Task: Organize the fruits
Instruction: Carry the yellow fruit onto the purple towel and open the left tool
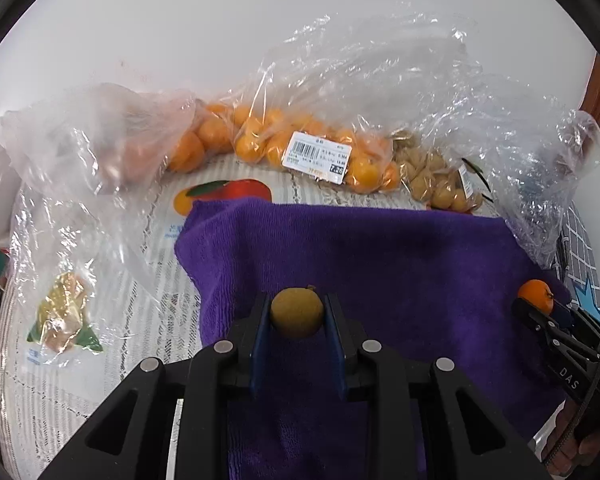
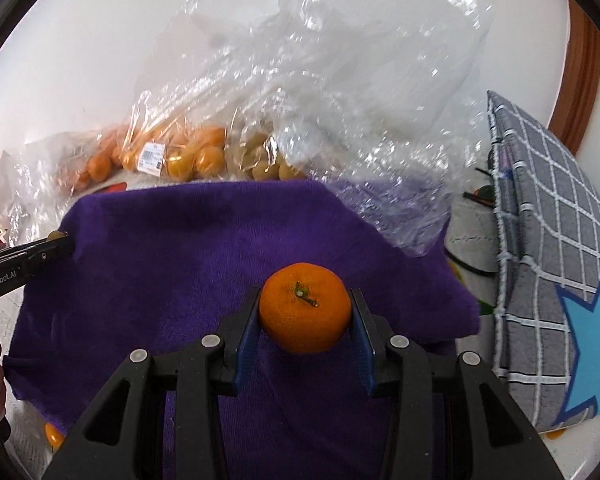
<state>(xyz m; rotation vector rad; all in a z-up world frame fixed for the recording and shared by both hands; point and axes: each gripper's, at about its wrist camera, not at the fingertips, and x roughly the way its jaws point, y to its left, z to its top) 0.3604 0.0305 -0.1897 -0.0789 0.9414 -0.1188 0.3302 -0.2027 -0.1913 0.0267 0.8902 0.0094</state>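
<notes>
My left gripper (image 1: 297,316) is shut on a small brown longan (image 1: 297,312) and holds it over the purple towel (image 1: 380,264). My right gripper (image 2: 305,314) is shut on an orange mandarin (image 2: 304,308) with its stem facing the camera, over the same towel (image 2: 180,240). The right gripper with its mandarin (image 1: 535,294) shows at the right edge of the left wrist view. The left gripper's tip (image 2: 56,246) shows at the left of the right wrist view. Behind the towel lie a bag of mandarins (image 1: 300,148) with a price label and a bag of longans (image 1: 436,176).
Crumpled clear plastic bags (image 1: 440,92) stand behind and right of the towel, and another (image 1: 80,160) lies at the left. A grey checked cushion (image 2: 552,264) with a blue star stands at the right. A small orange fruit (image 2: 54,436) peeks out at the towel's near left corner.
</notes>
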